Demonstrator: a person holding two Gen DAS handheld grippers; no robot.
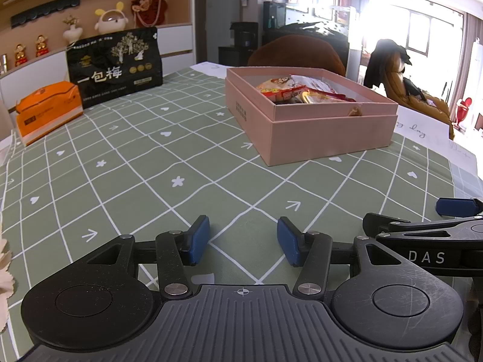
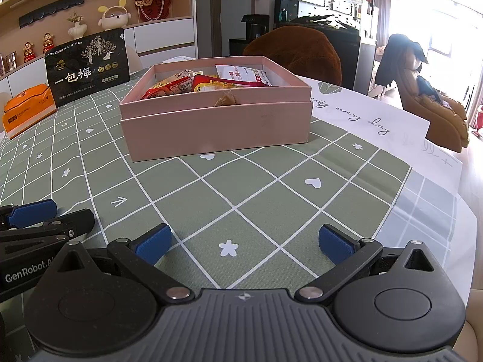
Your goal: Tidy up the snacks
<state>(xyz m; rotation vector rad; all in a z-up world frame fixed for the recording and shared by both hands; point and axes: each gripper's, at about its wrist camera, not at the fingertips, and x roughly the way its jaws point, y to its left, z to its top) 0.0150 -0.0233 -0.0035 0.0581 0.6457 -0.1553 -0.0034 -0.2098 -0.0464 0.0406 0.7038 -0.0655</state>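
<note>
Left claw (image 1: 243, 239): your blue-padded fingers stand apart with nothing between them, low over the worktop (image 1: 126, 163) near its front edge.
Right claw (image 2: 244, 244): yours is spread wider, also holding nothing, just beside the left one; each shows at the edge of the other's view.
Pink box (image 1: 329, 132): ahead of both claws and well apart from them, toward the worktop's far edge; rigid matte cardboard, rectangular, open on top, sitting inside a slightly wider tray of the same pink.
Snack packets (image 2: 193, 86): glossy, crinkled red, yellow and white wrappers lying loosely inside the box.
Black pouch (image 1: 114, 66): you see it upright near the far left corner, flat-faced, printed in gold and white.
Orange pack (image 1: 48, 110): soft and blocky, just beside the pouch.
Worktop cover: smooth green cloth with a white grid, hearts, flowers and arrows.
</note>
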